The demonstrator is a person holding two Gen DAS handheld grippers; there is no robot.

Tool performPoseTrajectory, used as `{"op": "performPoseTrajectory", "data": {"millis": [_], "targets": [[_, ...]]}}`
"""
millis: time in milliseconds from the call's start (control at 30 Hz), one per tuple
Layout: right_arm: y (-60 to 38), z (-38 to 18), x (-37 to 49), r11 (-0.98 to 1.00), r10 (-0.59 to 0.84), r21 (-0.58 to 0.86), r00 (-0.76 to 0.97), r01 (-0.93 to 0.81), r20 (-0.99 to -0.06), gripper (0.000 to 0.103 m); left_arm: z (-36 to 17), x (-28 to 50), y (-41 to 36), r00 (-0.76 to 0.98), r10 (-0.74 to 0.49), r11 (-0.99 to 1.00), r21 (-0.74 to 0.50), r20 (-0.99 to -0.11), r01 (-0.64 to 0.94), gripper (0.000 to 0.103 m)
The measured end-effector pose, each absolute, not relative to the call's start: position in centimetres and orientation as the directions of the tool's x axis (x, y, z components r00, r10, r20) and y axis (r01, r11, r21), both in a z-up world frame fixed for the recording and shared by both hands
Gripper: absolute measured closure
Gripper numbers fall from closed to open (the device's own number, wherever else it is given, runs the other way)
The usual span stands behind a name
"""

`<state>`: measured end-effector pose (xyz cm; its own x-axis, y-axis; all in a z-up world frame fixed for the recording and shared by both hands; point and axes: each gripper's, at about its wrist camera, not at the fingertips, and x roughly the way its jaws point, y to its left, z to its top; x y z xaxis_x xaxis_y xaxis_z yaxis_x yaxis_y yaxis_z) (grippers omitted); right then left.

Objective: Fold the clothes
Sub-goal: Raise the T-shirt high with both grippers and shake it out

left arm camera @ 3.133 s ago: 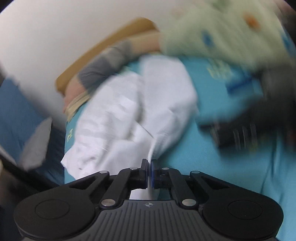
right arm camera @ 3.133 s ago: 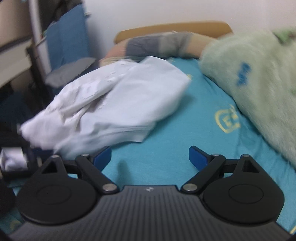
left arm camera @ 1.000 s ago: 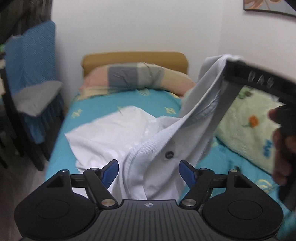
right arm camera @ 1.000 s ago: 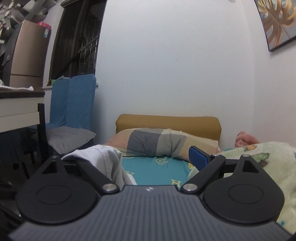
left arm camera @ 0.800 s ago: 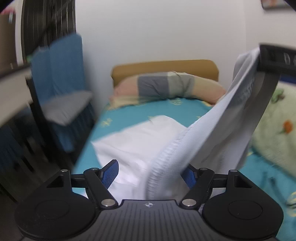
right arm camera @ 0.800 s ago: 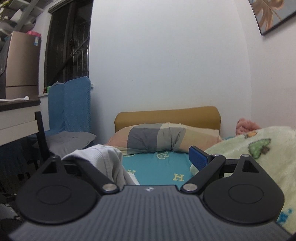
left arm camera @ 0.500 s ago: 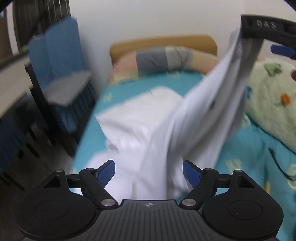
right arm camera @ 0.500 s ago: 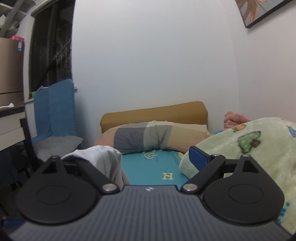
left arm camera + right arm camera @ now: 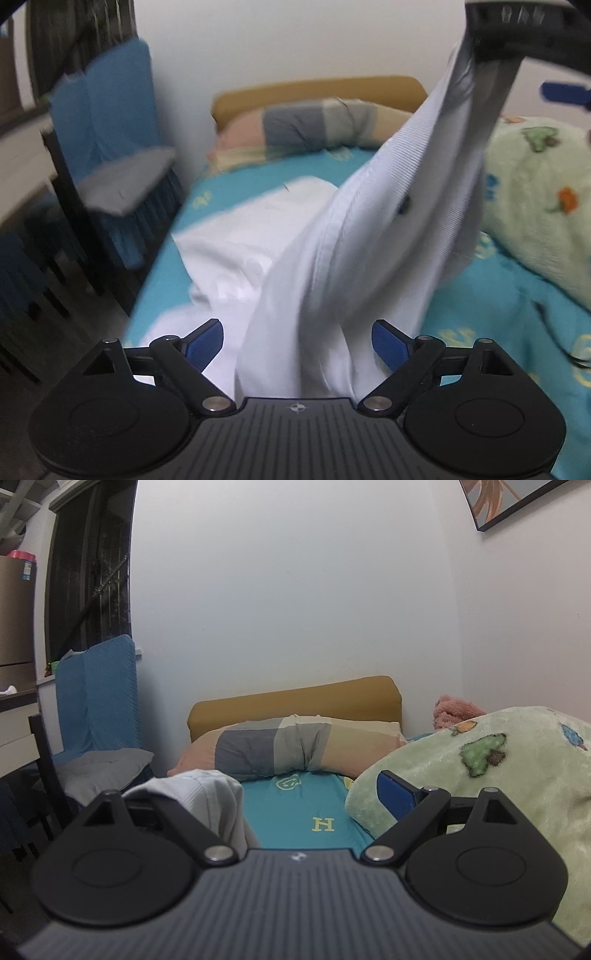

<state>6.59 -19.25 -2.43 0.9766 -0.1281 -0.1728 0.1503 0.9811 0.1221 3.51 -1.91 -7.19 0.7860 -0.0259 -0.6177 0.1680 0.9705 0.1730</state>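
Note:
A white polo shirt (image 9: 369, 240) lies partly on the teal bed sheet (image 9: 498, 306) and rises to the upper right. There it hangs from my right gripper (image 9: 517, 29). In the right wrist view the shirt's collar (image 9: 199, 794) is draped over the left finger, and my right gripper (image 9: 299, 797) stands wide open, pressing nothing. My left gripper (image 9: 297, 341) points down at the bed. Its jaws are opening, and the shirt's lower fabric hangs between them, with both blue pads clear of it.
A patchwork pillow (image 9: 314, 122) lies against the tan headboard (image 9: 295, 698). A green fleece blanket (image 9: 535, 192) is piled along the bed's right side. A chair with a blue cover (image 9: 103, 140) and a desk edge (image 9: 14, 738) stand left of the bed.
My left gripper let go of the shirt, tipped down toward the bed and widened its jaws. The shirt now hangs from the raised right gripper's finger, and the right view has swung slightly.

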Motion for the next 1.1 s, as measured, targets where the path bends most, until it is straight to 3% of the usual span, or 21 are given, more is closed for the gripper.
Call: {"op": "performPoseTrajectory", "data": {"millis": [133, 333, 500, 633, 867, 967, 1100], "targets": [[-19.0, -2.4, 6.6, 0.982, -0.136, 0.107, 0.978, 0.153, -0.156, 0.011, -7.8, 4.4, -2.3, 0.82, 0.115, 0.945, 0.315, -0.561, 0.083, 0.014], [-20.0, -3.4, 7.4, 0.971, -0.195, 0.105, 0.965, 0.215, -0.172, 0.011, -6.0, 2.0, -0.3, 0.794, 0.153, 0.951, 0.305, -0.589, 0.043, 0.012], [-20.6, -4.0, 7.7, 0.959, -0.254, 0.084, 0.951, 0.272, -0.176, 0.011, -3.7, -0.3, 2.0, 0.79, 0.12, 0.976, 0.216, -0.601, 0.015, 0.01], [-20.7, -4.8, 8.0, 0.951, -0.297, 0.032, 0.936, 0.308, -0.187, 0.011, -2.8, -1.2, 4.2, 0.779, 0.028, 0.998, 0.054, -0.627, 0.008, 0.01], [-21.3, -8.6, 8.6, 0.954, -0.299, -0.079, 0.9, 0.289, -0.317, 0.011, -1.5, 0.0, 7.1, 0.826, 0.236, 0.968, 0.052, -0.512, -0.244, 0.01], [-20.8, -10.1, 8.1, 0.958, -0.287, -0.118, 0.886, 0.262, -0.365, 0.011, -0.2, -0.3, 8.1, 0.854, 0.253, 0.955, -0.022, -0.454, -0.294, 0.01], [-20.0, -7.2, 5.8, 0.956, -0.292, -0.098, 0.91, 0.275, -0.295, 0.011, 2.8, -2.2, 9.2, 0.899, 0.275, 0.945, -0.078, -0.34, -0.319, 0.01]]}}
